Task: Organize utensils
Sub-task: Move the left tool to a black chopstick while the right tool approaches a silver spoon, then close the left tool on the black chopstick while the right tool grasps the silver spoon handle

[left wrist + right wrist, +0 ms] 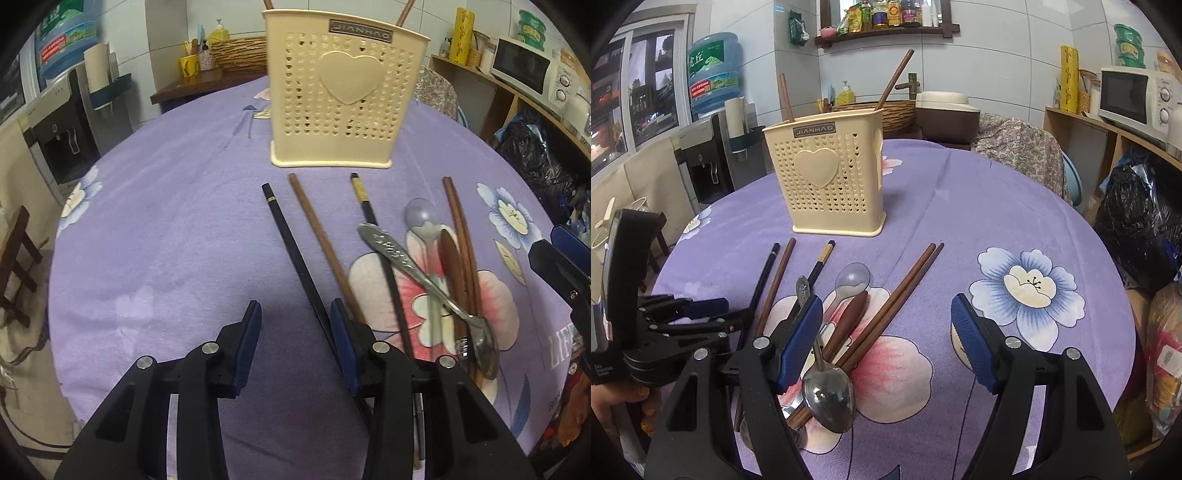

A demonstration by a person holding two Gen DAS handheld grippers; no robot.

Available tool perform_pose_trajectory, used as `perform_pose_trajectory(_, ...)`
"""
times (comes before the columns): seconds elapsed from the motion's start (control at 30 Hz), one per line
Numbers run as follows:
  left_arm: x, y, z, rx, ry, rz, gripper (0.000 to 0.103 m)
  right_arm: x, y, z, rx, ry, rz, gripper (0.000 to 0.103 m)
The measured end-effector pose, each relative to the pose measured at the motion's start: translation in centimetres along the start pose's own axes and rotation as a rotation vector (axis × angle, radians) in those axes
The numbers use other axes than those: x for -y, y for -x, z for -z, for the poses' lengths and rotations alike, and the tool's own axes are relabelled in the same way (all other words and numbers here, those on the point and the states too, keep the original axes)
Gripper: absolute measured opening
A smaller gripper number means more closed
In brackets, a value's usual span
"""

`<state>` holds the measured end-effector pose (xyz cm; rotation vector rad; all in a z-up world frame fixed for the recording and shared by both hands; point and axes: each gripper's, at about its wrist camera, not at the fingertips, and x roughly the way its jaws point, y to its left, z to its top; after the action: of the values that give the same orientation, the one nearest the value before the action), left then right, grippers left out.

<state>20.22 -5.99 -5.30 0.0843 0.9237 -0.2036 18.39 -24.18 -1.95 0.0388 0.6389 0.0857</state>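
Utensils lie scattered on a purple floral tablecloth (166, 221) in front of a cream perforated holder (341, 92), which already has two brown chopsticks standing in it. The left gripper (293, 332) hovers low with its fingers apart and nothing between them, the black chopstick (291, 251) running just inside its right finger. The right gripper (886, 332) is likewise spread wide and empty above the pile, where a metal spoon (829, 398) lies across a wooden spoon (849, 317), a clear plastic spoon (851, 278) and a pair of brown chopsticks (897, 299). The risk appears to be in that tangle: closing on one crossed piece could drag or flip its neighbours, and a thin chopstick may roll from the pads. The holder's badge reads "JIANHAO"; the cloth shows partial lettering, "LIF", at the left view's edge.
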Motion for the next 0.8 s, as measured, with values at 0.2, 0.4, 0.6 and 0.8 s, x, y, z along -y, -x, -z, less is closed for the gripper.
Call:
perform_pose_trajectory(0.2, -2.2, 0.1, 0.0, -0.010, 0.029, 0.005, 0.040, -2.6, -2.1, -0.6, -0.081, 0.105, -0.179, 0.072)
perform_pose_trajectory(0.4, -3.0, 0.1, 0.2, -0.010, 0.078, 0.045, 0.040, -6.5, -5.9, -1.4, -0.158, 0.252, -0.179, 0.059)
perform_pose_trajectory(0.6, -3.5, 1.0, 0.1, 0.017, 0.098, 0.058, 0.040, -8.2, -9.0, -1.5, -0.237, 0.298, -0.123, 0.047)
perform_pose_trajectory(0.8, -4.0, 1.3, 0.2, 0.029, 0.117, 0.064, 0.040, -8.4, -10.5, -1.5, -0.275, 0.283, -0.109, 0.043)
